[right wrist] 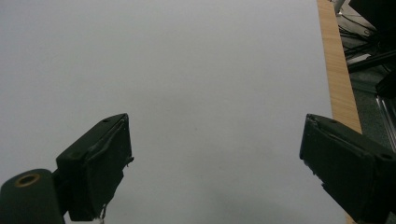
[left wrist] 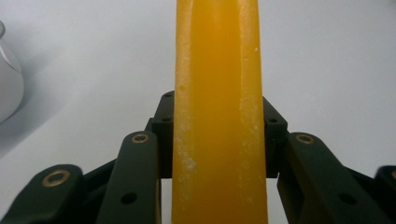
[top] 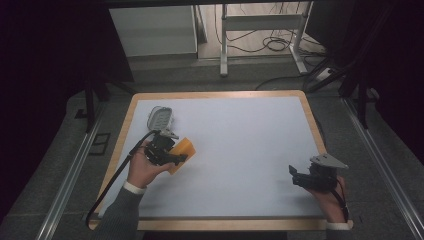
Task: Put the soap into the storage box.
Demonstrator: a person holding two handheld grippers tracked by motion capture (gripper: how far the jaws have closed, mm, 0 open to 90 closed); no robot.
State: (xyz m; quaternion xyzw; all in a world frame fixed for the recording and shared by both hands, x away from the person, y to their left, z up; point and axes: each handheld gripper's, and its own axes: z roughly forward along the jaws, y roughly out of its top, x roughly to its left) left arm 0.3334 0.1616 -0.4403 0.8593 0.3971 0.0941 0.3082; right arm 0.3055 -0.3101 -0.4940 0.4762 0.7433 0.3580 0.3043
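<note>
**Left hand-held gripper clamps an orange block over a pale surface**

Seen from above, the left hand-held gripper (top: 172, 152) sits at the left of the surface (top: 240, 150), its jaws closed on an orange block (top: 183, 150). In the left gripper view, the orange block (left wrist: 218, 116) runs straight up between the two black jaws, which press on both its sides; its waxy faces carry pale scuffs. Just beyond it on the surface lies a small white and grey object (top: 160, 117), which I cannot identify.

The right hand-held gripper (top: 296, 176) is held near the right edge of the surface, well apart from the block. In its own view, the right hand-held gripper (right wrist: 215, 172) has its jaws spread wide, with bare surface between them.

No brand, label or writing can be read anywhere.

The surface is a light grey sheet framed by a pale wooden rim (top: 220, 94). Around it the room is dim, with grey floor, metal rails, a white table frame (top: 262, 22) and loose cables (top: 272, 42) behind.
</note>
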